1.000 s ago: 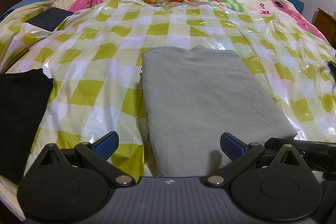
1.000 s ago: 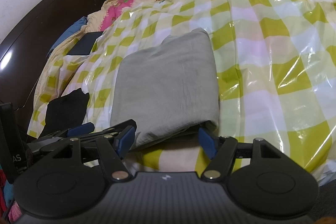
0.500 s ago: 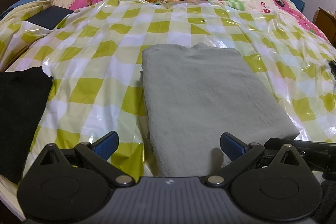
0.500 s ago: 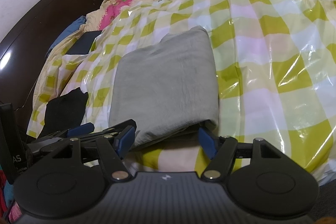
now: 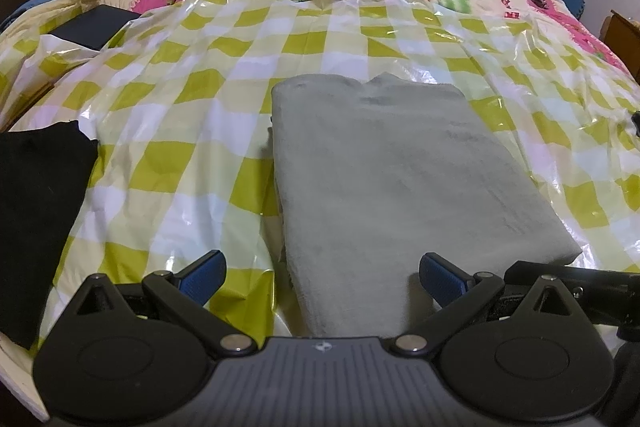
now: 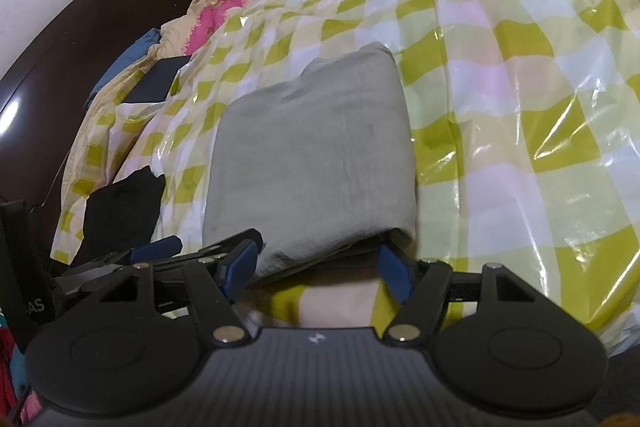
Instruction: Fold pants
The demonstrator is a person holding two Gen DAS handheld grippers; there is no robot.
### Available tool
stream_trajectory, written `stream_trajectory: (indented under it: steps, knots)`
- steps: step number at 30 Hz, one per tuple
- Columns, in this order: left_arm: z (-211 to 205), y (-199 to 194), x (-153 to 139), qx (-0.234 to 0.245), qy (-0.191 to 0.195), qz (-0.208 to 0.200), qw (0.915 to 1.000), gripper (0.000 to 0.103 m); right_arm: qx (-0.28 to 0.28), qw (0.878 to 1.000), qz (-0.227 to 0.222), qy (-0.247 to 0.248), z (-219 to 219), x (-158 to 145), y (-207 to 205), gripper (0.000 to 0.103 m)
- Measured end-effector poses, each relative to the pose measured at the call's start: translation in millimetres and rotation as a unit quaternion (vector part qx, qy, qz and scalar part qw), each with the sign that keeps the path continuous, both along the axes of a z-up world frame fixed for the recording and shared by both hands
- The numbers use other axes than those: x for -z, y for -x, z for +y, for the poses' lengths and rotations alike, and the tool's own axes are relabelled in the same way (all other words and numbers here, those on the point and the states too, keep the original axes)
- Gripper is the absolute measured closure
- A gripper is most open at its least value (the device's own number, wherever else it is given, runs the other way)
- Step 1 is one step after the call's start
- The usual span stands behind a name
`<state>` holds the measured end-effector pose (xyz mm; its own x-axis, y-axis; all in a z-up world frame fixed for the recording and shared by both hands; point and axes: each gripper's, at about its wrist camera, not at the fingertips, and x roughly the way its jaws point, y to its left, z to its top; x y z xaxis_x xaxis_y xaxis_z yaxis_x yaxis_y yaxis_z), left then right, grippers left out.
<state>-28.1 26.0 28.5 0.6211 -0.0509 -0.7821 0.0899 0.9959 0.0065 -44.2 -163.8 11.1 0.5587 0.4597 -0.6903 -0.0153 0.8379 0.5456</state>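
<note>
Nothing has moved since the earlier frames. The folded grey pants (image 5: 400, 187) lie on the checkered plastic sheet (image 5: 168, 131). Left gripper (image 5: 322, 273) and right gripper (image 6: 316, 263) have jaws wide apart, holding nothing, at the near edge of the pants.

Both wrist cams sat low at the bed's near edge, tilted down across the checkered plastic sheet (image 5: 168, 163). Left one faced the wardrobe squarely, right one angled toward the headboard (image 6: 80, 39), probably. Both caught the folded grey pants (image 5: 392, 179) close up.
</note>
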Motion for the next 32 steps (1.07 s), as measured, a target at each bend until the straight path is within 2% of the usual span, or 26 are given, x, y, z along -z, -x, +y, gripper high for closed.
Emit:
stream_trajectory:
  steps: [32]
  knots:
    - [-2.1, -8.0, 6.7, -0.006, 0.005, 0.012, 0.9999, 0.000, 0.008, 1.000, 0.012, -0.006, -0.6, 5.0, -8.3, 0.034]
